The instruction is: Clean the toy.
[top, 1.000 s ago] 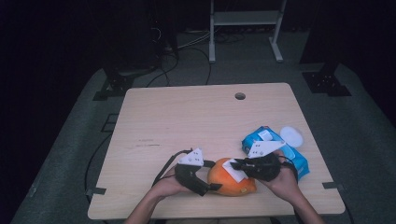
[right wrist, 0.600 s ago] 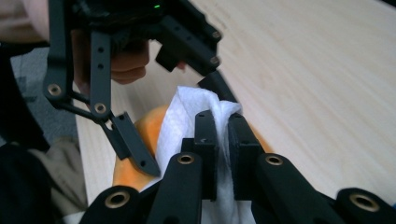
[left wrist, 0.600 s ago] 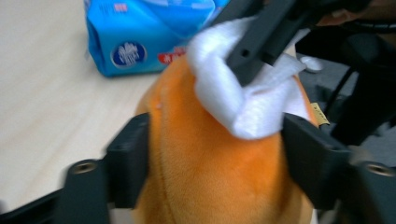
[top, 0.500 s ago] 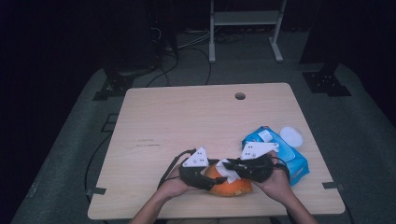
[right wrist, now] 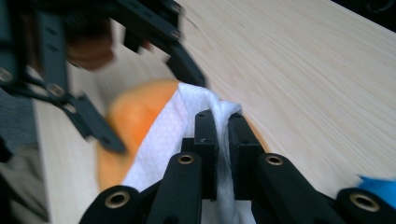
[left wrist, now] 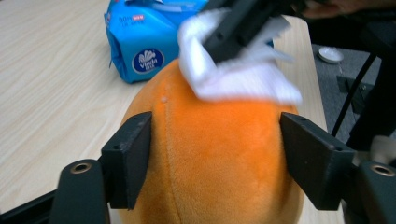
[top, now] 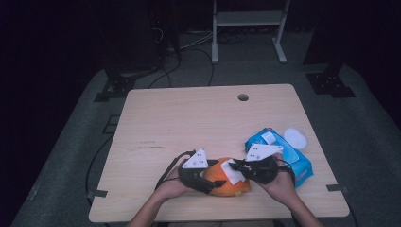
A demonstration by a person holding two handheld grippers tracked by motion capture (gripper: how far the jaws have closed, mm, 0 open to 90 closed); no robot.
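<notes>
At the counter's (top: 156, 123) six o'clock edge, the left tongs (left wrist: 215, 154), just reopening slightly, are bracing the orange plush ball (left wrist: 219, 154) while the right tongs (right wrist: 223, 140) are clamping a white wipe (right wrist: 163, 140) onto it. Wiping well probably means keeping that brace firm and dragging the wipe in short strokes, sparing the blue wipe pack (top: 283, 151) at three o'clock.

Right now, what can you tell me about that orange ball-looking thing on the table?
The orange plush toy is round, soft and fuzzy, with a seam running down its surface. It rests on the wooden table near the front edge, beside a blue wipes pack. The left gripper straddles it, jaws against its sides. On top, a white wipe pinched in the right gripper presses on it.
</notes>
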